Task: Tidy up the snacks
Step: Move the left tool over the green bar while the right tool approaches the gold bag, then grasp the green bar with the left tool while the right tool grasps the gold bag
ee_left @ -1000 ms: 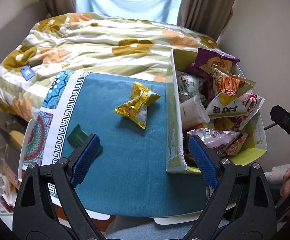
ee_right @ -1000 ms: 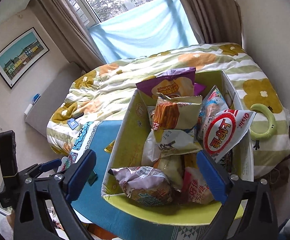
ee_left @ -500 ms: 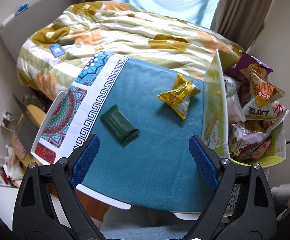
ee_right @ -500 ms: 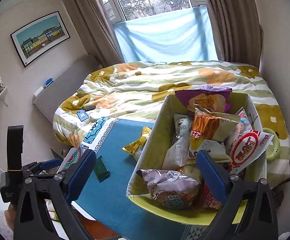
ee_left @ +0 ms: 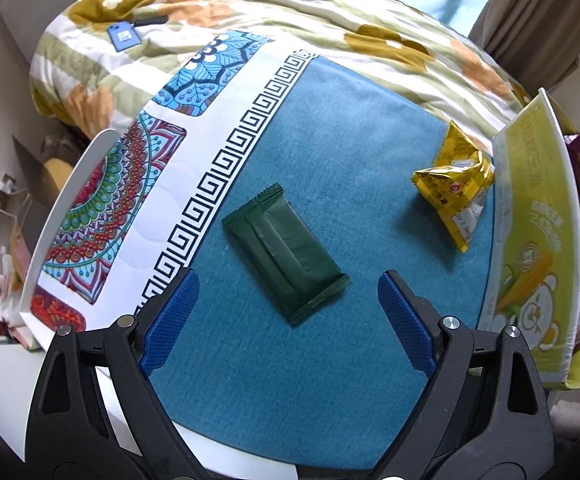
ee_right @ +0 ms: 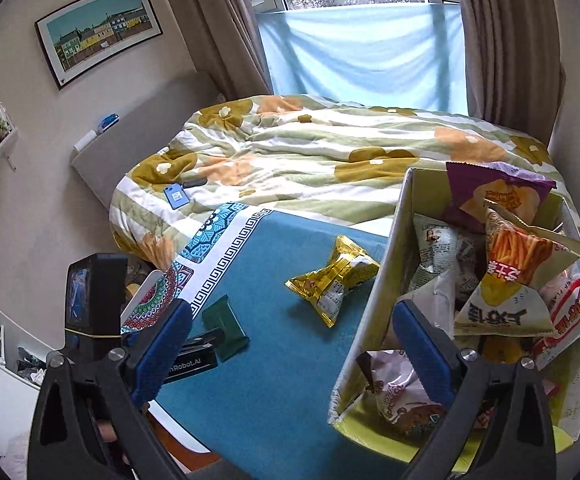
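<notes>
At the far left, a patterned border of red, green and blue medallions [ee_left: 102,216] runs along the edge of the table [ee_left: 50,236], with a white key-pattern band beside it; the blue cloth [ee_left: 329,184] covers the surface to the right of that band. The left gripper [ee_left: 288,312] hangs over the near part of the cloth, its blue-padded fingers [ee_left: 170,320] spread wide and holding nothing; the dark green packet [ee_left: 286,252] lies flat and slanted on the cloth just beyond the gap between them, touching neither pad. Further right, the crumpled yellow snack bag [ee_left: 455,184] rests on the cloth just beside the wall of the cardboard box [ee_left: 529,220]; whether it touches the box I cannot tell. The box stands at the right end of the table, packed with snack bags [ee_right: 517,264] that rise above its rim, among them a purple bag [ee_right: 493,192] at the back and a red-and-white one [ee_right: 569,316] at the right. The right gripper [ee_right: 290,336] is also wide apart and empty; its left finger is over the cloth, its right finger [ee_right: 421,344] in front of the box's near corner. Behind the table lies a bed with a flowered quilt [ee_right: 309,148], and a blue phone [ee_right: 176,198] rests on it.
</notes>
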